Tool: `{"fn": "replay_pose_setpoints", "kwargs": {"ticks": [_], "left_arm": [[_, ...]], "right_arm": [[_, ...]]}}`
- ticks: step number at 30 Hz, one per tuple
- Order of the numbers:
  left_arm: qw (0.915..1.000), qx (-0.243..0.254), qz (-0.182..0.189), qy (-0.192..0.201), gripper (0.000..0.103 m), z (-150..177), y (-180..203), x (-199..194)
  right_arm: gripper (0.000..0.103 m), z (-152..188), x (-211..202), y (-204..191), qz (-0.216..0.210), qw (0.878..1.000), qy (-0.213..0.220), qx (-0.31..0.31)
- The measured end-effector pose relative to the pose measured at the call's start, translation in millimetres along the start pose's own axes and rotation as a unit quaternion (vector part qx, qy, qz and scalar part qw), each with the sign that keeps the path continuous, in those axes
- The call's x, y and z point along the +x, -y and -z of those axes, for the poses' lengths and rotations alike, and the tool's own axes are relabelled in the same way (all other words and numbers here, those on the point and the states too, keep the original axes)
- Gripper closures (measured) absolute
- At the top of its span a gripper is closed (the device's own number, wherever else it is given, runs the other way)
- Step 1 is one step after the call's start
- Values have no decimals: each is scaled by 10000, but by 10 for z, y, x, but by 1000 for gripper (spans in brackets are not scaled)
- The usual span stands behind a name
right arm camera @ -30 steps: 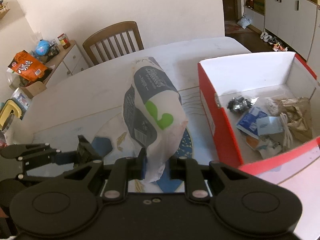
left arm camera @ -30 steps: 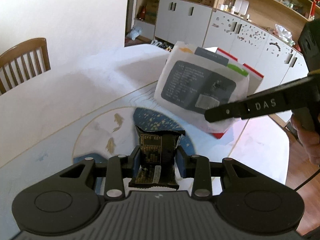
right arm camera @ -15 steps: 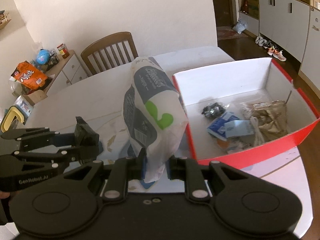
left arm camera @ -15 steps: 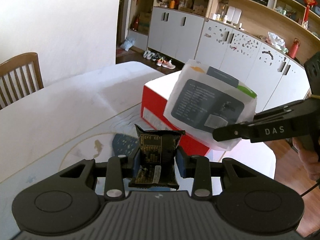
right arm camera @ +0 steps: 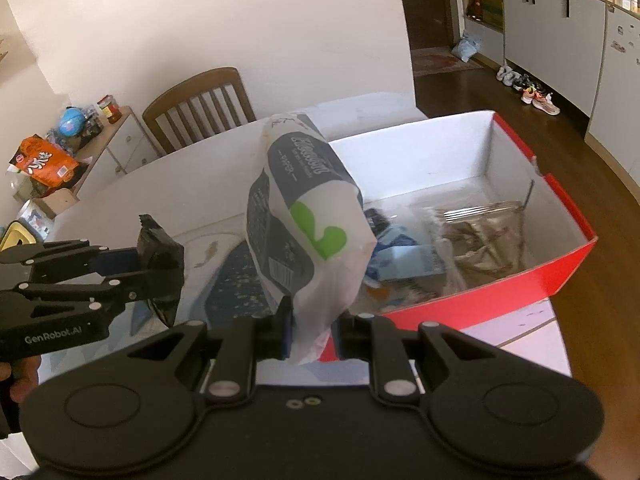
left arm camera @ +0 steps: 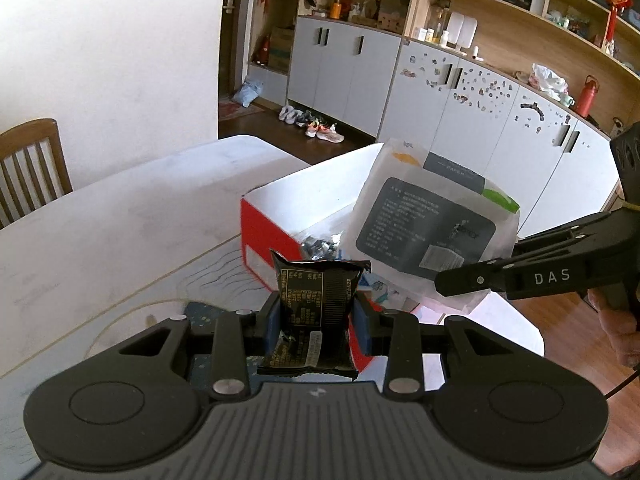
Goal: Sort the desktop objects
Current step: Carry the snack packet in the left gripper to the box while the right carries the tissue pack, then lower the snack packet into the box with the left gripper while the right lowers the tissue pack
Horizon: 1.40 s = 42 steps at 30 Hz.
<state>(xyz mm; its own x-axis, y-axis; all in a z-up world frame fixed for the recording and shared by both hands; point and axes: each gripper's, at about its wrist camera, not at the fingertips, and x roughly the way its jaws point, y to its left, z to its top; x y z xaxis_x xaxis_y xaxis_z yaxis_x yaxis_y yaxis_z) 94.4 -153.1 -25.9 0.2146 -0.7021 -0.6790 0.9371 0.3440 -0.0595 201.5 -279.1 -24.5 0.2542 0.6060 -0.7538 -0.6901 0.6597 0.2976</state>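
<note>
My left tongs [left arm camera: 316, 316] grip a small black packet [left arm camera: 318, 304], held upright between the pads and clear of the surface [left arm camera: 120, 240]. My right tongs [right arm camera: 312, 330] pinch the lower end of a white tissue pack [right arm camera: 304, 216] with grey and green print, so that the pack stands up and leans over the near left corner of the red box [right arm camera: 552, 280]. The box rests on the surface, open at the top, white inside, and contains a jumble of small things: a blue-and-white sachet [right arm camera: 404, 260], a dark crumpled item, and a clear bag of brownish contents [right arm camera: 480, 236]. In the left view the black packet hangs just in front of the box's red wall [left arm camera: 260, 232]. A wooden chair [right arm camera: 200, 108] stands at the far edge.
</note>
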Motion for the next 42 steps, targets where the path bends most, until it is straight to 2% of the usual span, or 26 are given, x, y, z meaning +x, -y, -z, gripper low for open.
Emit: {"fn": "replay_pose_setpoints", "kwargs": {"ticks": [18,32,42], "left_arm": [[9998,65,-148,-105,68,-423,339,574],[9973,155,-366,-619,68,-662,407,1264],[9930,399,-510,-987,68,-729,445,1632]], "right_arm": [[85,-230,72,749,159,9998,-45,73],[85,-387,347,1096,285,9992,-205,165],[85,-418,596,1213,129,9982,-518,273]]}}
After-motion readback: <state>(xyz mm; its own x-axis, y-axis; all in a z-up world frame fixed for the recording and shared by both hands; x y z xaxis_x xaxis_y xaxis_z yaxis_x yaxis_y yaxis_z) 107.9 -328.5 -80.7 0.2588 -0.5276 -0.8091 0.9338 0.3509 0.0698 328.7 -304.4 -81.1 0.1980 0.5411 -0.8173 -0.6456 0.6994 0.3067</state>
